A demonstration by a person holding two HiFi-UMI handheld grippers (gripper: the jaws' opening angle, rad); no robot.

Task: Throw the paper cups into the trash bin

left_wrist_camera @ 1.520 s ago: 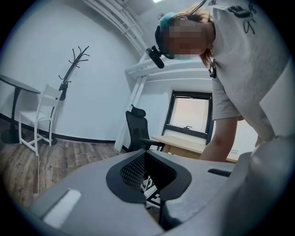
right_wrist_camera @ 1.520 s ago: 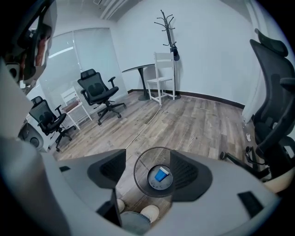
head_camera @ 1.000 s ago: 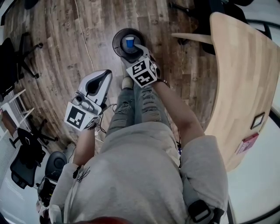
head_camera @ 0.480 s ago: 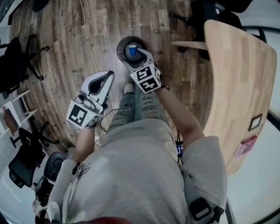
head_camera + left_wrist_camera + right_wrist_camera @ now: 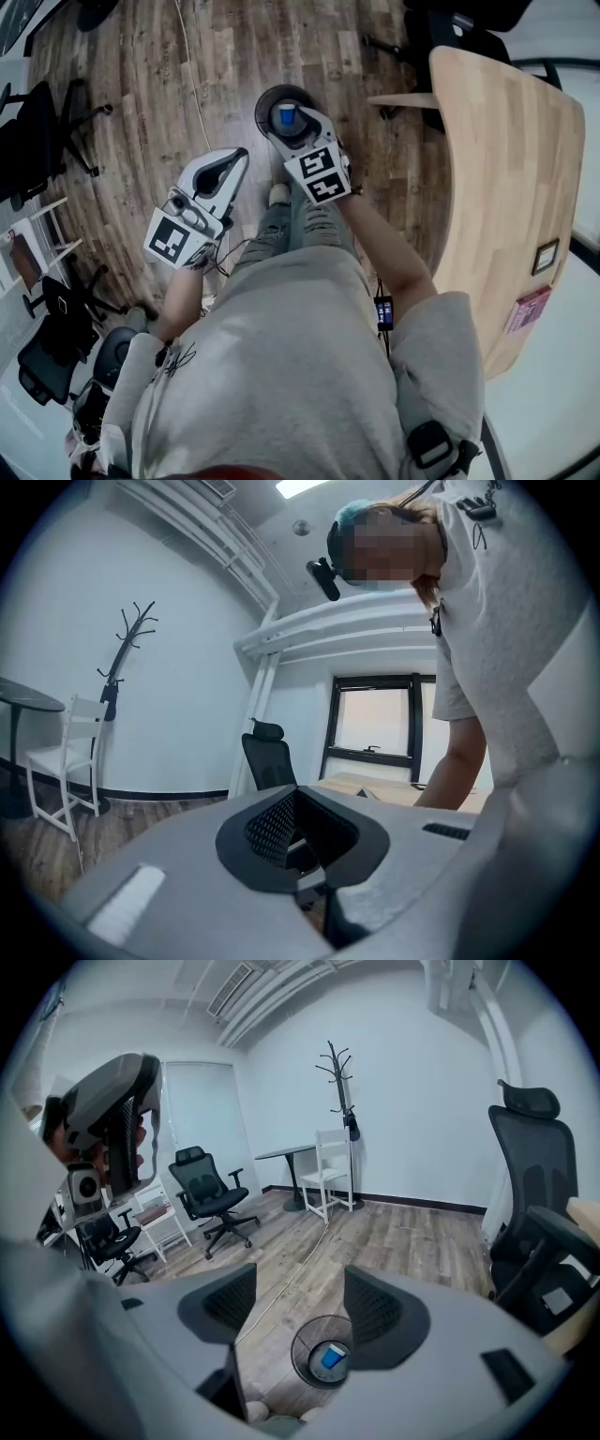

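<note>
In the head view, the person stands on a wooden floor (image 5: 141, 84) in a grey top and jeans, holding both tools out in front. The right gripper (image 5: 298, 127) reaches farthest and hangs over the near right edge of the round dark trash bin (image 5: 266, 99). A blue paper cup (image 5: 287, 115) sits inside the bin, apart from the gripper's jaws. The left gripper (image 5: 225, 167) is lower and to the left, well clear of the bin, over bare floor. A pale wooden table (image 5: 506, 159) fills the right side. Black office chairs (image 5: 42, 127) stand at the far left.

The left gripper view looks upward. Its jaws (image 5: 300, 832) are brought together with nothing between them. Beyond them are a black chair (image 5: 267, 757), a dark-framed window (image 5: 375, 719), a coat rack (image 5: 127, 653) with a white chair (image 5: 66, 761) on the left, and the person's arm on the right.

The right gripper view looks down and outward. The jaws (image 5: 295, 1307) stand wide apart and hold nothing. The trash bin (image 5: 302, 1349) shows below the gap, towards the right jaw, with the blue paper cup (image 5: 329, 1357) in it. Farther off are a coat rack (image 5: 341, 1072), a white chair (image 5: 330, 1171) by a round table (image 5: 286, 1153), and a black office chair (image 5: 208, 1194) on the left.
</note>
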